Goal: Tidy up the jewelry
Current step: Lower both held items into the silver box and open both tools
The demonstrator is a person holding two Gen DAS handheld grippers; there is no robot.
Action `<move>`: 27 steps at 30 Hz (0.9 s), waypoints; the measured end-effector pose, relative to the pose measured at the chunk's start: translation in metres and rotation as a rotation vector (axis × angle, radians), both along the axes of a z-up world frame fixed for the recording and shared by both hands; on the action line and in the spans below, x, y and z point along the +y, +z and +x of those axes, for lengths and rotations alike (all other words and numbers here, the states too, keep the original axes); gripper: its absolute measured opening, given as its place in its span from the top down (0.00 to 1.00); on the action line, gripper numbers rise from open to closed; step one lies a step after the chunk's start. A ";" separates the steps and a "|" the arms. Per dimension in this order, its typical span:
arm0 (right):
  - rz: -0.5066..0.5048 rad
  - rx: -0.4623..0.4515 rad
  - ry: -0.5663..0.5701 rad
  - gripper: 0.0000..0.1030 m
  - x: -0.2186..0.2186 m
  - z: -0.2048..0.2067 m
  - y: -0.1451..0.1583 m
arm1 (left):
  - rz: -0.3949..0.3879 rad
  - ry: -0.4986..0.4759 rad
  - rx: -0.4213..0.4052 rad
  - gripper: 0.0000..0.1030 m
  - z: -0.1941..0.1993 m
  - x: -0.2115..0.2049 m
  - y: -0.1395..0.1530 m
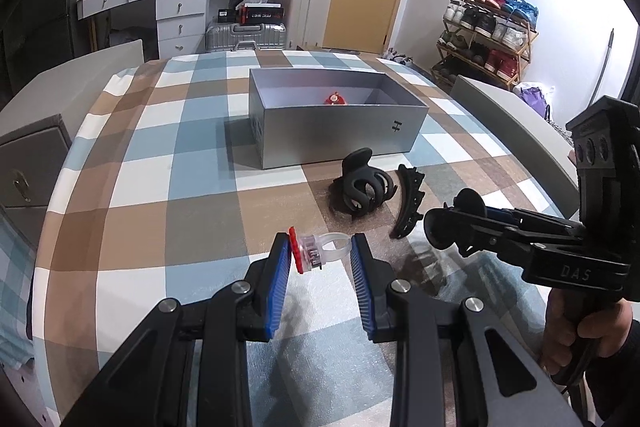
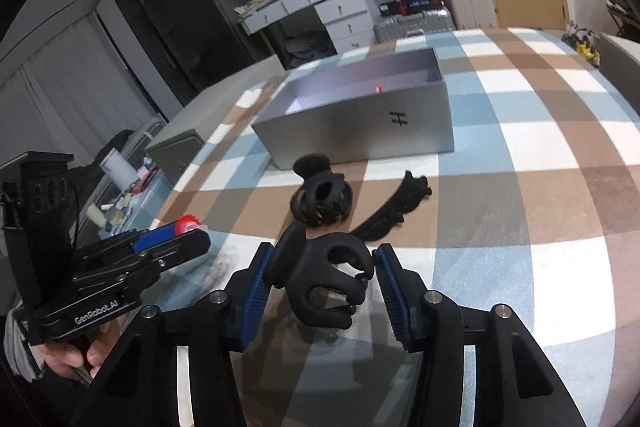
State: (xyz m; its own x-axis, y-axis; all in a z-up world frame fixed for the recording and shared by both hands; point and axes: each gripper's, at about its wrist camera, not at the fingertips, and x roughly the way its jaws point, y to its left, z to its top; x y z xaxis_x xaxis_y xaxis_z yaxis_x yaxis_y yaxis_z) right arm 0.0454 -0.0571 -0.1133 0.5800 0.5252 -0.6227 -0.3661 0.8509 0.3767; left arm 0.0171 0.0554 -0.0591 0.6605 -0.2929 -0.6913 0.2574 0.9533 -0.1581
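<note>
Item one: left gripper (image 1: 320, 247), blue-padded fingers closed on a clear plastic ring (image 1: 320, 251) with a red top, the red face against the left pad and the band touching the right pad; held above the near part of the checked tablecloth (image 1: 160, 163). Item two: right gripper (image 2: 322, 277), pads pressed on a black hair claw (image 2: 324, 283), one pad at its handle end, the other at its curved teeth; lifted above the cloth. Item three: second black hair claw (image 1: 362, 187), lying on the tablecloth just in front of the box, toward the right side. Item four: long black toothed clip (image 1: 409, 201), lying just beside that claw on its right, apart from it. Item five: open grey box (image 1: 336, 133) with a small black mark on its front wall, standing toward the far middle of the table; one small red item (image 1: 335, 99) inside, near the front wall, details too small to tell.
</note>
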 end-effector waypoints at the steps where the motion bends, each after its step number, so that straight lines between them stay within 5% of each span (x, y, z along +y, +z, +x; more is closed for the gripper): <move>1: 0.008 -0.009 0.002 0.51 -0.001 -0.001 0.002 | 0.000 -0.001 -0.002 0.76 0.001 0.000 0.001; 14: 0.072 -0.142 0.003 0.51 -0.018 0.031 0.052 | -0.008 -0.031 -0.101 0.76 0.048 -0.009 0.040; 27: 0.072 -0.176 0.035 0.51 -0.012 0.106 0.070 | -0.028 -0.044 -0.029 0.76 0.119 -0.022 0.036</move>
State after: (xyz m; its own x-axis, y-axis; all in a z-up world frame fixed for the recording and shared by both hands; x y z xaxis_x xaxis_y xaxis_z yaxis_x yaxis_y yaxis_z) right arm 0.1516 -0.0690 -0.0435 0.6568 0.5869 -0.4734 -0.4608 0.8094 0.3641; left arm 0.1359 0.0334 -0.0229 0.6665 -0.3410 -0.6630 0.3034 0.9364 -0.1766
